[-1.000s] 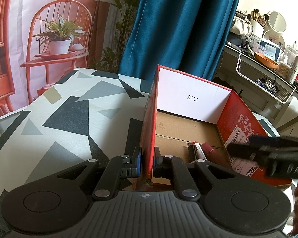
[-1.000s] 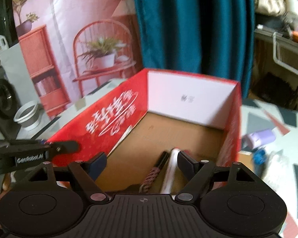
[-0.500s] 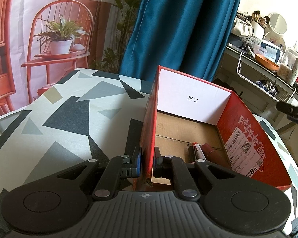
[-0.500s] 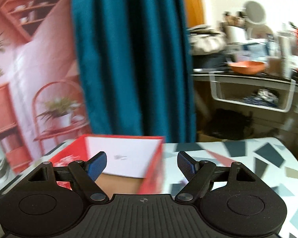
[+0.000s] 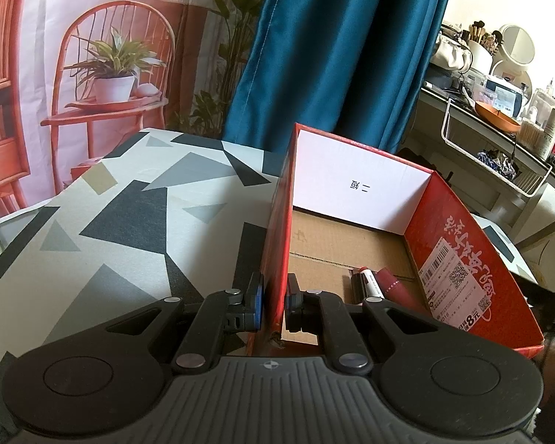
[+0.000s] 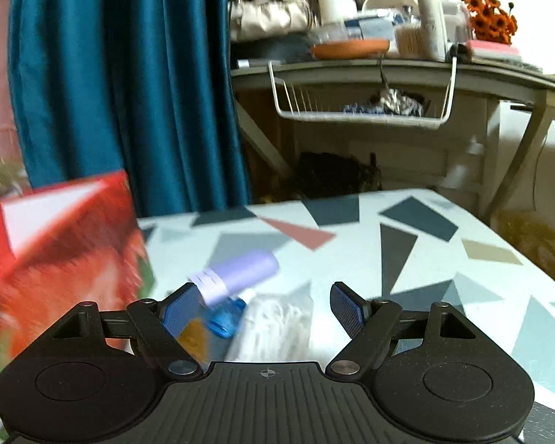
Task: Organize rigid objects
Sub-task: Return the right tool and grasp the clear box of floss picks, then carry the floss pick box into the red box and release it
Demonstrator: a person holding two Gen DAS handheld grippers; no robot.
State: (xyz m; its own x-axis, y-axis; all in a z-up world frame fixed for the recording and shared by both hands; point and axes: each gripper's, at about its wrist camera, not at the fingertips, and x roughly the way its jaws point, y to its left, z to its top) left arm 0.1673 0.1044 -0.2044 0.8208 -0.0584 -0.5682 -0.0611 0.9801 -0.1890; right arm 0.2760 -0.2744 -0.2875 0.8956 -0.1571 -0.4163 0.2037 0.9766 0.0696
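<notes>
— Inspector: Report on the left claw.

— Assistant: It is clenched on the near left wall of the red cardboard box, one finger outside the wall, the other inside. The box stands on the table, which is covered by a cloth with grey and black triangles.

— Inspector: Contents of the box?

— Assistant: On the brown cardboard floor, close to the near right corner, lie a dark red tube and, touching it on the left, a white-bodied stick with a red tip. A dark item lies against that one; I cannot tell what it is. The far wall is white inside, the right wall red with a barcode label.

— Inspector: And the right claw?

— Assistant: Released, fingers spread wide, holding nothing. It hangs over the table to the right of the box, which is blurred in that view.

— Inspector: Items beneath it?

— Assistant: A lavender cylinder lies on its side, just beyond the left finger. Next to it sits a blue translucent piece, and beside that a clear bag of white contents. All three are on the table, outside the box, near its right wall. An orange-brown patch shows behind the left finger; too blurred to identify.
</notes>
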